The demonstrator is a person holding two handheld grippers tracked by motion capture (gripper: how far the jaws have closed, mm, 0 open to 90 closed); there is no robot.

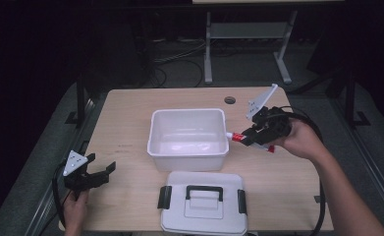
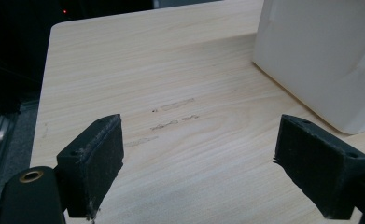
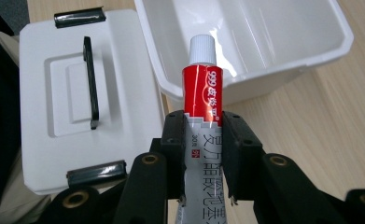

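A red and silver ointment tube with a white cap is clamped between the black jaws of my right gripper, cap pointing toward the white bin. In the high view the right gripper holds the tube just off the right rim of the open white bin at the table's middle. My left gripper rests near the table's front left edge, jaws wide apart with nothing between them; the left gripper view has its pads over bare wood, with the bin's wall at the upper right.
The bin's white lid with a black handle and black side clips lies in front of the bin at the table's near edge, and also appears as the lid left of the tube. A round cable hole sits near the table's far edge.
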